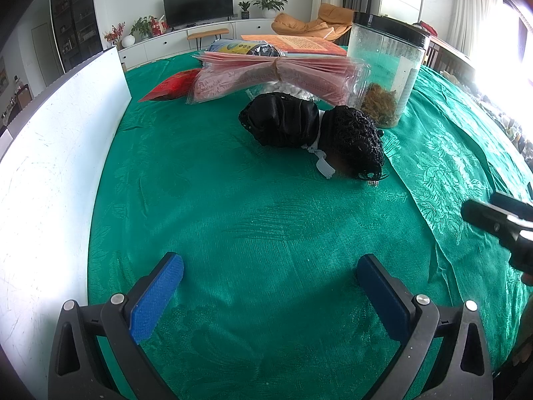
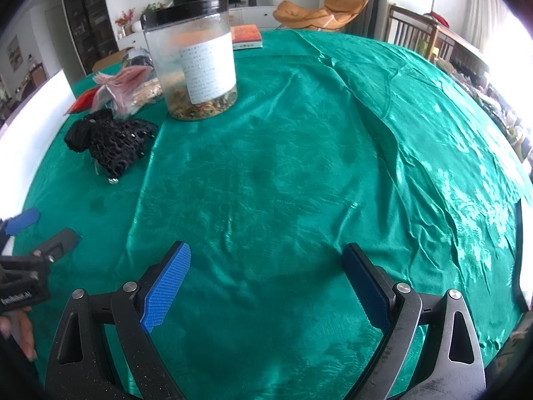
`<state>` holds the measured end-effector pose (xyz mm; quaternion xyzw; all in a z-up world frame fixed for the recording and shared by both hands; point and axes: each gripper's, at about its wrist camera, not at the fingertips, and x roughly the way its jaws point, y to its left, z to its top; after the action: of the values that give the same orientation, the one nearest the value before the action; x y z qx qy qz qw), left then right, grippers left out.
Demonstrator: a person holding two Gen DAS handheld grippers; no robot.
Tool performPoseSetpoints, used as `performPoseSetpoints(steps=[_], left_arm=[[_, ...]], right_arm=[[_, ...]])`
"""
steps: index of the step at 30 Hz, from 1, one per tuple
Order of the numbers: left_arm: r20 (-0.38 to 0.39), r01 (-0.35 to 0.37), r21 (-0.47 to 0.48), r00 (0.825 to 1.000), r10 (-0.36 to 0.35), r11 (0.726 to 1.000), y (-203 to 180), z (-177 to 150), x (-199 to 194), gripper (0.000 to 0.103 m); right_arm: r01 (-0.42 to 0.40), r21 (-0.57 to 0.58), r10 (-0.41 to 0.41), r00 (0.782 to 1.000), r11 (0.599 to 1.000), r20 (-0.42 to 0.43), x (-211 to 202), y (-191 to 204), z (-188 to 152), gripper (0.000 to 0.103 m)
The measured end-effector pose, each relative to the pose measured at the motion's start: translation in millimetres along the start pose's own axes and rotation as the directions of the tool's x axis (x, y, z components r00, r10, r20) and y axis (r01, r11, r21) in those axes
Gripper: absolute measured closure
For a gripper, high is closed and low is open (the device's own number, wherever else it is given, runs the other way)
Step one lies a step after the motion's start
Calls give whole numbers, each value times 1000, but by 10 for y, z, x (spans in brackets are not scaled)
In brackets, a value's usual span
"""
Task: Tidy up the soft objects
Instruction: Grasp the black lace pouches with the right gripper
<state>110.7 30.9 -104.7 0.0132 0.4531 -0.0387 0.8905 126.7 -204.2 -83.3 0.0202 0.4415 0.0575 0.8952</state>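
A crumpled black lace and satin garment (image 1: 313, 133) with a pale strap lies on the green tablecloth (image 1: 253, 220), well ahead of my left gripper (image 1: 269, 275), which is open and holds nothing. The right wrist view shows the same garment (image 2: 110, 141) far off to the left. My right gripper (image 2: 266, 266) is open over bare cloth, empty. The left gripper (image 2: 43, 230) shows at that view's left edge, and the right gripper (image 1: 499, 216) at the left wrist view's right edge.
A clear jar (image 1: 383, 66) with a black lid stands just behind the garment. Behind it lie a bundle of pink plastic bags (image 1: 276, 76), a red packet (image 1: 170, 85) and a book (image 1: 299, 43). A white board (image 1: 56, 153) lines the table's left side.
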Motion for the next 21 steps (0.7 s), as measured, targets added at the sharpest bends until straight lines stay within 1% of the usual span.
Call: performPoseSetpoints(steps=[1,3,5,6,8,10,11,12,13,14,17,21], left_arm=[[0,0,0,1000,0,1000,-1,0,0,0],[0,0,0,1000,0,1000,-6,2,3,0],[0,0,0,1000,0,1000,-12,5,5,0],[0,1,0,1000,-1,1000,-6,2,3,0],[0,1,0,1000,-1,1000,-6,2,4,0],[0,1,0,1000,-1,1000,-6,1,4,0],[0,1,0,1000,-1,1000,-6,2,4,0],[0,1,0,1000,-1,1000,-6,2,5,0],[0,1,0,1000,-1,1000,-10,3,6,0],[0,1,0,1000,-1,1000,-12,4,7,0],[0,1,0,1000,-1,1000,-19,6,10,0],[0,1,0,1000,-1,1000,-18,5,11,0]], right_arm=[[-37,-22,37,999,999,17,-5,77,90,9],[-90,-128,94,995,988,26,36,329,311,9],[-119,-266,126,992,957,9,154,639,514,9],[-128,-326,133,991,937,-6,236,785,593,10],[-127,-425,119,992,896,-45,440,1046,710,12],[-124,-478,102,992,869,-72,618,1214,759,12],[-122,-493,96,992,861,-76,680,1268,765,14],[-120,-498,92,993,859,-81,722,1305,750,30],[-126,-485,90,991,865,-96,748,1292,742,49],[-127,-459,97,991,879,-90,716,1248,735,56],[-178,-374,150,983,910,-103,532,1027,606,58],[-189,-259,167,981,947,-103,214,581,280,58]])
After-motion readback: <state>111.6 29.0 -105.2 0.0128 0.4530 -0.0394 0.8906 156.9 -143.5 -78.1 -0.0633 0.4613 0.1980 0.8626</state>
